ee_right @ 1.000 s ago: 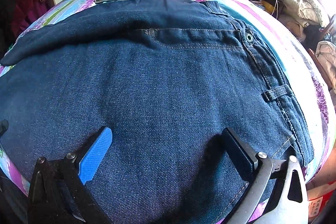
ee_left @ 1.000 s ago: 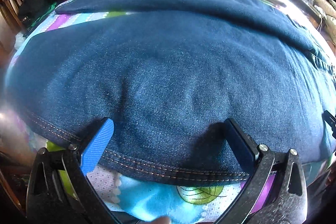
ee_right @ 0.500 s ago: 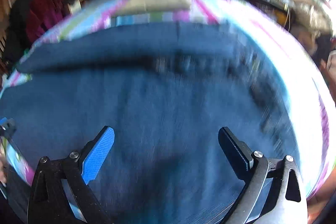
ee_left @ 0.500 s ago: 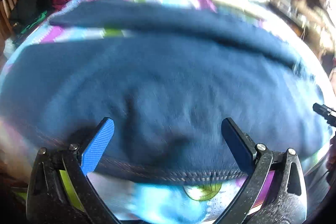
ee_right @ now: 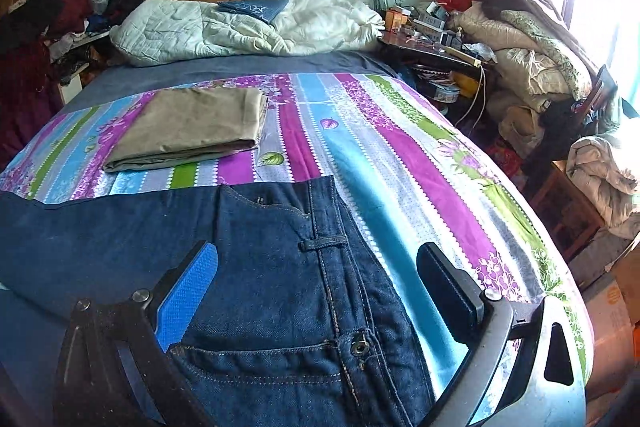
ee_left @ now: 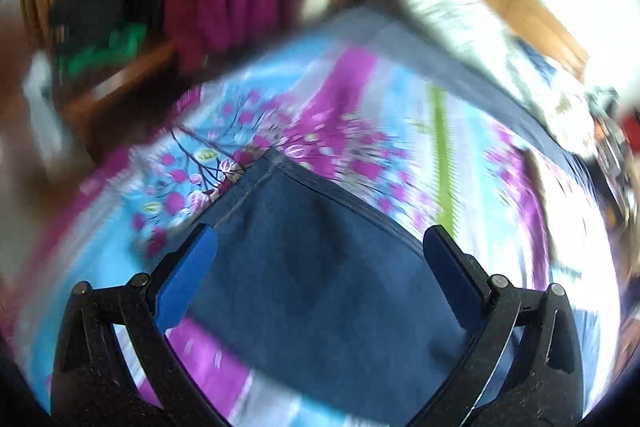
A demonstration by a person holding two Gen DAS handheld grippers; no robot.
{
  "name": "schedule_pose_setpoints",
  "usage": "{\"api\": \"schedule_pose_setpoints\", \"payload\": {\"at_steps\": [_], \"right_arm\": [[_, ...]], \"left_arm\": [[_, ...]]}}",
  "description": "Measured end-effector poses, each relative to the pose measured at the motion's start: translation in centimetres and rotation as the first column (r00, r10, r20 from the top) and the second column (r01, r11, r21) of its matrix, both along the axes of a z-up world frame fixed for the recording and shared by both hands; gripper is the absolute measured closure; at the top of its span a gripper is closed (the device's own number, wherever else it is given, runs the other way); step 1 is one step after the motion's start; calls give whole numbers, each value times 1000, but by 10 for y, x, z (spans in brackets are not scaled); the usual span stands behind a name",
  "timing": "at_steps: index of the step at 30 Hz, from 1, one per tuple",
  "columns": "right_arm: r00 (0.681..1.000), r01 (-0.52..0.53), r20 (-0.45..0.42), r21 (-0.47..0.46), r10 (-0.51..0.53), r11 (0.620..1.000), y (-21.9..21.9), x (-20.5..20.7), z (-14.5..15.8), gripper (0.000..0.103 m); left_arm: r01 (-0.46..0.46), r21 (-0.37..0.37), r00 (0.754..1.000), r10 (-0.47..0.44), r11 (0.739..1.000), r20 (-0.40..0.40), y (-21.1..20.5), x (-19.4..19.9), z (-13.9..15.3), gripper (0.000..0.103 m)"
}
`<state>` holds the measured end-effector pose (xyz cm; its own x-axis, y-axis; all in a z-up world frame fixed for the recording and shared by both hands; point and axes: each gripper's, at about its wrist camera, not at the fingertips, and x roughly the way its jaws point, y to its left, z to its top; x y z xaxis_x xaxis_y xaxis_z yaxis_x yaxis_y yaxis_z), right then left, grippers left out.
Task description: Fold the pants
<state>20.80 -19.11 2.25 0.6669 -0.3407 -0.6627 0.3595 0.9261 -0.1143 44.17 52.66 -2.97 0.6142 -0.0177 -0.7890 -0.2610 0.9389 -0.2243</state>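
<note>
Striped bedsheet [ee_right: 420, 179] covers the bed, where the jeans [ee_right: 256, 267] lie folded lengthwise, waistband under the right gripper [ee_right: 316, 279], hem corner seemingly under the left gripper [ee_left: 320, 259] in a blurred view. Both have fingers spread, holding nothing. A clean next fold likely needs both layers pinched, edges aligned.

Dark blue denim pants [ee_right: 280, 291], flat on striped bedsheet, waistband rightward, belt loop and rivet showing
</note>
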Motion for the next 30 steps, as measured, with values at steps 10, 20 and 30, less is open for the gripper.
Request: {"api": "schedule_pose_setpoints", "payload": {"at_steps": [10,20,30], "right_arm": [[998,57,1,0,-57,998,-13,34,-10,2],[998,61,-15,20,-61,998,-27,40,-27,2],[994,-72,-71,171,85,983,-86,76,-54,2]], "left_arm": [[-49,26,980,53,998,-193,40,104,-87,1],[90,87,994,-84,992,-67,22,68,-73,85],[61,151,990,-79,987,117,8,15,-38,89]]}}
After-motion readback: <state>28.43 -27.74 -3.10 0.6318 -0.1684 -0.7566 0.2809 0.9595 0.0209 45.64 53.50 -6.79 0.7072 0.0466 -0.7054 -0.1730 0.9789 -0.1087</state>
